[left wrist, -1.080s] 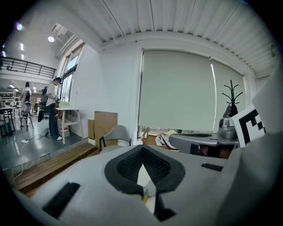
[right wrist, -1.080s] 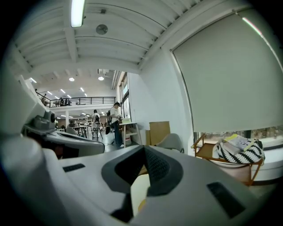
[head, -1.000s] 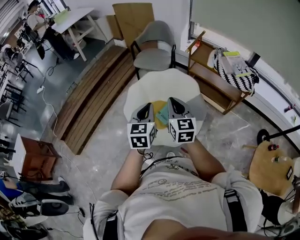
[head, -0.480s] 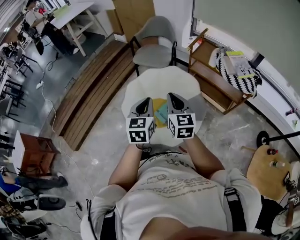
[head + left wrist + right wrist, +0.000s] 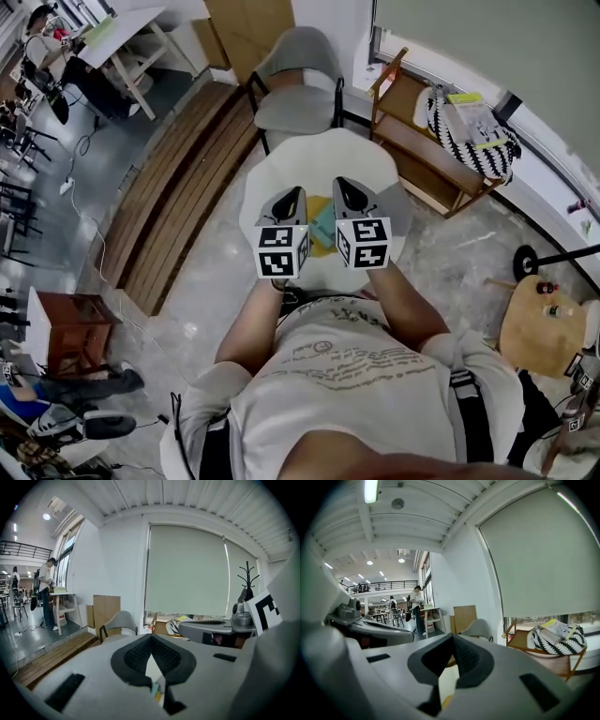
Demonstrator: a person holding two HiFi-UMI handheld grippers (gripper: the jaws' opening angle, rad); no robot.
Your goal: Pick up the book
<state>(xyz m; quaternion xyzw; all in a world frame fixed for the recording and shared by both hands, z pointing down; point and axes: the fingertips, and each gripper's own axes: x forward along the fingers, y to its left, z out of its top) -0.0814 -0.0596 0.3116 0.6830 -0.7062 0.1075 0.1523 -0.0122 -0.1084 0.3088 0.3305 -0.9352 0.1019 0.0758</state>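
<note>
1 round white counter [image 5: 319,159] fills the middle of the head view, and both grippers hang over its near half, side by side and pointing away from the person. On the left gripper [image 5: 294,193], the fingers [image 5: 138,656] meet at their tips with nothing between them. The right gripper [image 5: 343,184] has its fingers [image 5: 466,658] pressed together too, and it is empty. The book [image 5: 323,225], teal with some yellow showing beside it, lies flat on the counter below and between the 2 sets of fingers. They partly hide it, and a sliver shows under the left fingers in the left gripper view.

I judge this to be the approach step, since nothing is gripped and the book is not yet touched. The next move calls for opening at least 1 set of fingers, coming lower toward the counter, and working a fingertip in at a book edge. A flat book offers little to pinch from above.

No container sits on the counter. Beyond the right fingers and off to their right stands a wooden rack [image 5: 417,150]. It carries 1 black-and-white striped bag [image 5: 469,141] with printed papers [image 5: 469,111] lying on top. I cannot tell what else the bag holds.
</note>
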